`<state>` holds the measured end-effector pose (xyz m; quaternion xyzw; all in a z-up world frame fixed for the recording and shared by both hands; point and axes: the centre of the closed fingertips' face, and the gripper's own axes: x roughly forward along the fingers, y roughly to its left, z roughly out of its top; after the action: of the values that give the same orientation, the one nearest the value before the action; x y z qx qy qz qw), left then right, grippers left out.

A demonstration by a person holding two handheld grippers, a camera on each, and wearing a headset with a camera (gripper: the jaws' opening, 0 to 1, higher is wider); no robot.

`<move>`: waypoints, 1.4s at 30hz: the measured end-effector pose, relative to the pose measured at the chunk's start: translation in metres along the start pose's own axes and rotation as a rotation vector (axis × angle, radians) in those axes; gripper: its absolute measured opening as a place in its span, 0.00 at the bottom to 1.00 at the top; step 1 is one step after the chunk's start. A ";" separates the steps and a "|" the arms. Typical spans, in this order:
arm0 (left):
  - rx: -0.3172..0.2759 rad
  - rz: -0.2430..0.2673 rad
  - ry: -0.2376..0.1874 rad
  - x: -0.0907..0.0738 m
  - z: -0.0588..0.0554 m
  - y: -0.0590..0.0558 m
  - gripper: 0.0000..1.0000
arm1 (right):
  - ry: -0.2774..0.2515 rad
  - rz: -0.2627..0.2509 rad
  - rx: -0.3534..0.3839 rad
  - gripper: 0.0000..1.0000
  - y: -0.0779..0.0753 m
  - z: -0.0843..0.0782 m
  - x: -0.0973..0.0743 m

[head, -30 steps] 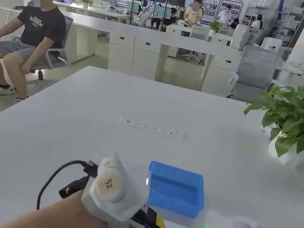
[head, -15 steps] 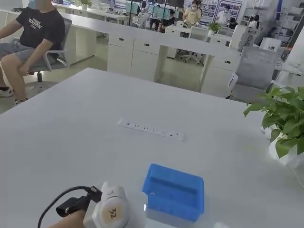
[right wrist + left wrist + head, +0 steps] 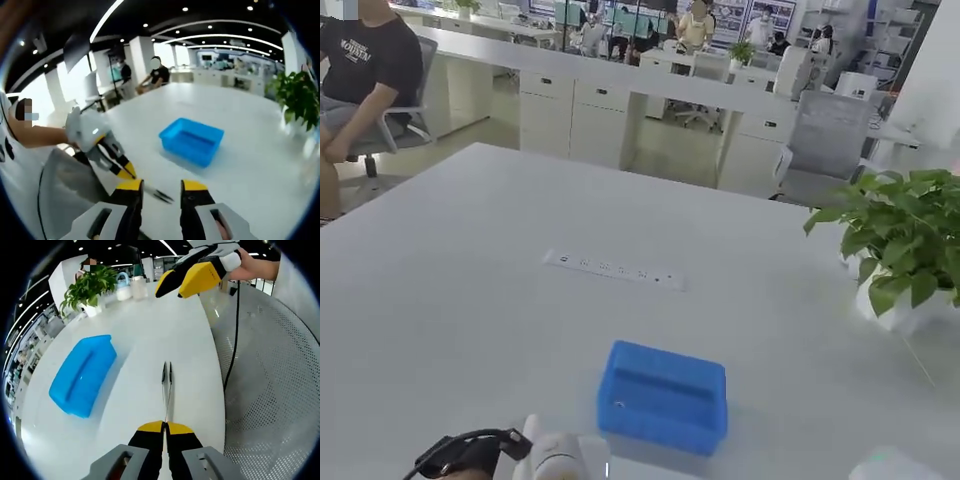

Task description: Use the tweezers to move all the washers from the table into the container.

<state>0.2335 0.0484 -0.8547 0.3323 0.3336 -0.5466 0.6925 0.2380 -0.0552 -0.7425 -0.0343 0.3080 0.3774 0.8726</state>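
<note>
We clamp tweezers (image 3: 166, 382) in left hand-held gripper (image 3: 165, 429), tips forward to reach washers; right hand-held gripper (image 3: 161, 187) jaws apart, spare; container (image 3: 655, 428) close for short carries.

A pair of slim grey metal tweezers (image 3: 166, 385) was held by its rear end, clamped between the yellow-tipped jaws of the left tongs (image 3: 165, 425); its two thin arms lay almost together and pointed straight away from the tongs, low over the white desk (image 3: 145, 325) near its edge; whether the tips touched the surface could not be told. A bright blue rectangular plastic container (image 3: 82, 375), shallow and open-topped, stood upright on the desk, apart from the tweezers and to their left in the left gripper view.
</note>
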 end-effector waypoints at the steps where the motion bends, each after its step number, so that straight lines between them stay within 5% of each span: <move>1: 0.021 -0.002 0.011 0.001 -0.002 0.000 0.00 | -0.004 -0.001 0.011 0.26 0.000 -0.001 -0.001; 10: 0.025 0.006 0.045 0.009 -0.007 0.002 0.00 | 0.011 -0.035 0.015 0.32 0.001 -0.016 -0.013; 15: -0.091 0.019 0.048 0.001 -0.012 -0.001 0.14 | -0.011 -0.053 0.042 0.39 0.000 -0.012 -0.018; 20: -0.255 0.111 -0.060 -0.023 -0.005 0.007 0.33 | -0.041 -0.091 0.070 0.48 -0.007 -0.006 -0.024; 23: -0.393 0.172 -0.149 -0.047 0.000 0.009 0.51 | -0.056 -0.108 0.088 0.52 -0.010 -0.003 -0.027; 26: -0.492 0.228 -0.187 -0.066 -0.001 0.011 0.71 | -0.075 -0.127 0.103 0.56 -0.012 0.000 -0.031; 33: -0.640 0.328 -0.287 -0.104 0.001 0.015 0.79 | -0.061 -0.149 0.086 0.64 -0.018 0.003 -0.032; 39: -0.791 0.459 -0.298 -0.129 -0.009 0.017 0.99 | -0.049 -0.185 0.103 0.72 -0.031 0.000 -0.033; 42: -0.794 0.542 -0.334 -0.146 -0.009 0.026 0.99 | -0.043 -0.205 0.109 0.75 -0.035 -0.003 -0.034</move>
<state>0.2317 0.1387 -0.7371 0.0264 0.3022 -0.2240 0.9262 0.2427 -0.1030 -0.7313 -0.0102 0.3042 0.2696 0.9136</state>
